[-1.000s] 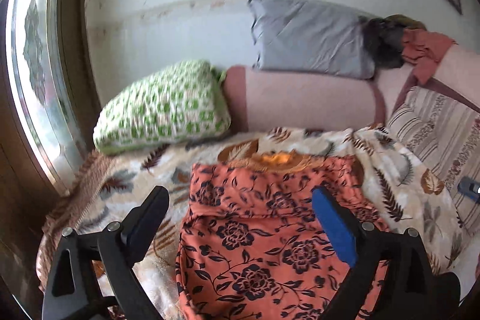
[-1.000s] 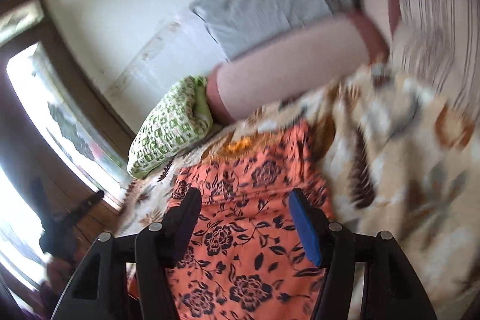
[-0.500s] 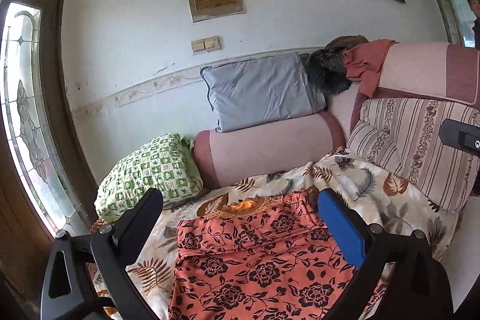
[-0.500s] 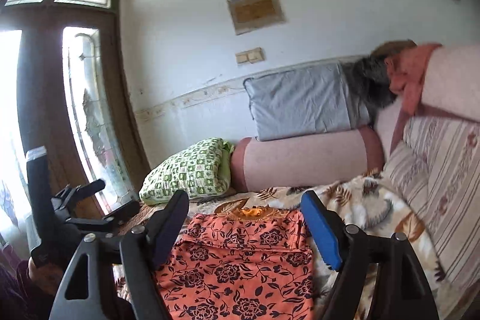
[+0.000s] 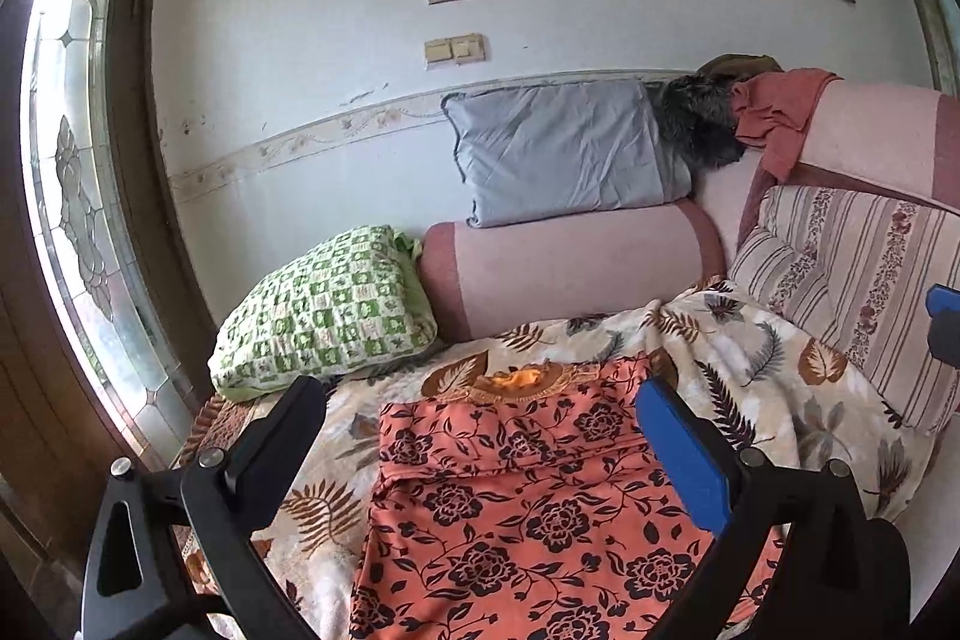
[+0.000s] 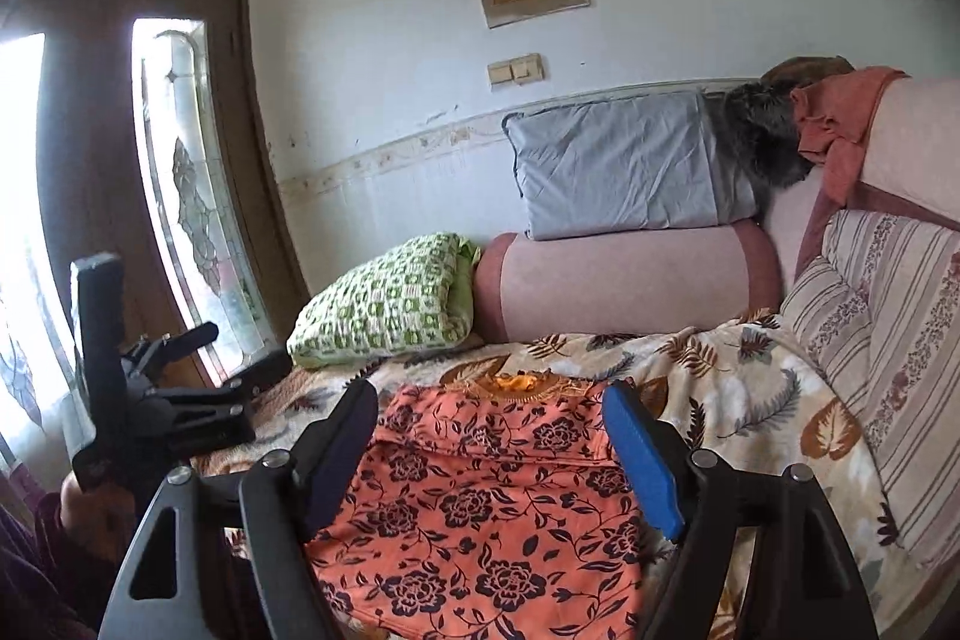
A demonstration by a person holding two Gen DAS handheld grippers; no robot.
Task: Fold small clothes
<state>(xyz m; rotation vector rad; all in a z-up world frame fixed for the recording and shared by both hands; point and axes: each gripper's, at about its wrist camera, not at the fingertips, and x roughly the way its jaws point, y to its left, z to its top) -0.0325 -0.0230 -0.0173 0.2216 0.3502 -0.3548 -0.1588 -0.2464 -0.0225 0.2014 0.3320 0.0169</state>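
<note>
An orange garment with black flowers (image 5: 528, 508) lies flat on the leaf-print blanket (image 5: 750, 370), its far part folded over into a band. It also fills the lower middle of the right wrist view as the same garment (image 6: 498, 490). My left gripper (image 5: 477, 391) hovers above its near part, open wide, with nothing between the fingers. My right gripper (image 6: 489, 391) hangs open over the garment too, touching no cloth. The left gripper (image 6: 243, 346) shows at the left of the right wrist view, held by a hand.
A green checked pillow (image 5: 324, 310) leans at the sofa's far left by a glazed door (image 5: 72, 196). A pink bolster (image 5: 570, 268) and grey pillow (image 5: 564, 154) line the back. A striped cushion (image 5: 852, 280) stands right; dark fluffy cloth (image 5: 696, 124) and rust cloth (image 5: 774, 112) lie on the backrest.
Both grippers rose and drew back from the garment, so more wall and the picture frame show. The right gripper rolled level and its jaws widened. The garment stayed put.
</note>
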